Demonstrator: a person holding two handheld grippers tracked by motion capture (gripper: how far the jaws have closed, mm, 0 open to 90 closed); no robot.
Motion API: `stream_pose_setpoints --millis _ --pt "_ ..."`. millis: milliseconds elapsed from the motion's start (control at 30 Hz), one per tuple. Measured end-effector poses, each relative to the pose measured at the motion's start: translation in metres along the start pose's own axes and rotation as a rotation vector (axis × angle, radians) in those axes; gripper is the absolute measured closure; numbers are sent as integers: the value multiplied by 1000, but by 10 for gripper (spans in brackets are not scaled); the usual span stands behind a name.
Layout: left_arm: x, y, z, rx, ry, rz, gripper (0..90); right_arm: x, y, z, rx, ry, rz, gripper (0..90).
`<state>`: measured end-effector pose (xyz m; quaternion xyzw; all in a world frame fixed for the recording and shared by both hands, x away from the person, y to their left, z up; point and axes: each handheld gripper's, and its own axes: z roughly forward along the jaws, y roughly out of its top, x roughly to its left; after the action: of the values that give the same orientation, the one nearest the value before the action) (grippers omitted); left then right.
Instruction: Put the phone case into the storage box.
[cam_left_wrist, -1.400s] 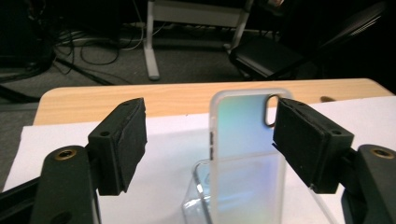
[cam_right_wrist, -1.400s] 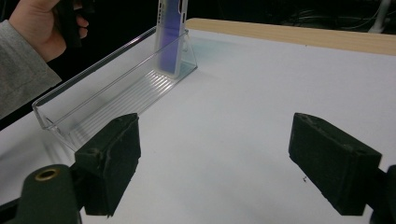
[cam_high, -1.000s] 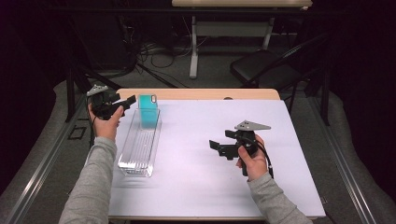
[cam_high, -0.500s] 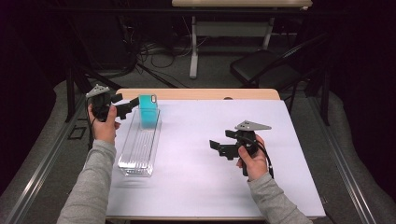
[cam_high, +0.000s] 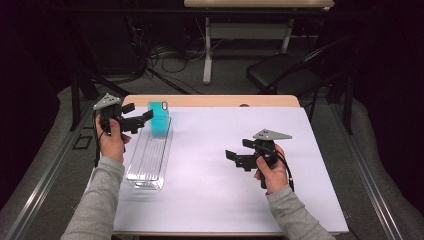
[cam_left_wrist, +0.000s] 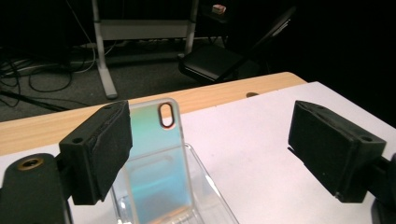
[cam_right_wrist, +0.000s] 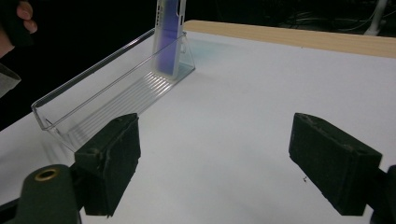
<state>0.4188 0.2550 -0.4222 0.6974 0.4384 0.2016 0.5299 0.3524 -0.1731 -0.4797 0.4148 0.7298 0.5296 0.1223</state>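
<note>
High view first: a teal, shiny phone case (cam_high: 159, 118) is seen standing upright at the far end of a long clear plastic tray (cam_high: 148, 160), which is laid on the white table cover (cam_high: 215, 190) toward its left side. In the left gripper view the case (cam_left_wrist: 156, 163) looks translucent and iridescent, with an oval camera cutout near its top edge, and it's propped inside the tray's end wall (cam_left_wrist: 205, 186). From the right gripper view it (cam_right_wrist: 169, 32) reads more purple-blue.

Behind the table, a dark folding chair (cam_high: 280, 75), a desk leg and some floor cables can be made out. Nothing is parked between the grippers and the tray.

The left gripper (cam_high: 136, 118) is held just beside the case with its jaws spread wide, the case partly hidden behind one jaw, nothing pinched. The right gripper (cam_high: 239, 153) is held well apart from the tray over bare cover, jaws also spread and nothing gripped.
</note>
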Motion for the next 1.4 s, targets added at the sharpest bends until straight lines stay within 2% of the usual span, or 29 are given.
stream_pose_setpoints --millis 200,300,533,700,1000,1200,1400 --pt "-7 0 -8 14 -17 22 137 -4 1 -4 -13 -15 3 162" --pt "-10 -2 -13 8 -34 19 137 -5 2 -7 -20 -19 9 162" --pt "-16 -10 -19 23 -33 35 138 -6 2 -10 -19 -27 17 162" --pt "-19 -19 -24 12 -41 27 144 -9 3 -14 -25 -34 21 162" --pt "-38 -33 -32 -16 -103 45 151 -12 4 -19 -37 -42 22 162" --pt "-50 -43 -33 -1 -168 63 158 -10 3 -20 -30 -42 12 161" --pt "-61 -52 -30 9 -209 88 158 -8 2 -18 -22 -42 7 161"
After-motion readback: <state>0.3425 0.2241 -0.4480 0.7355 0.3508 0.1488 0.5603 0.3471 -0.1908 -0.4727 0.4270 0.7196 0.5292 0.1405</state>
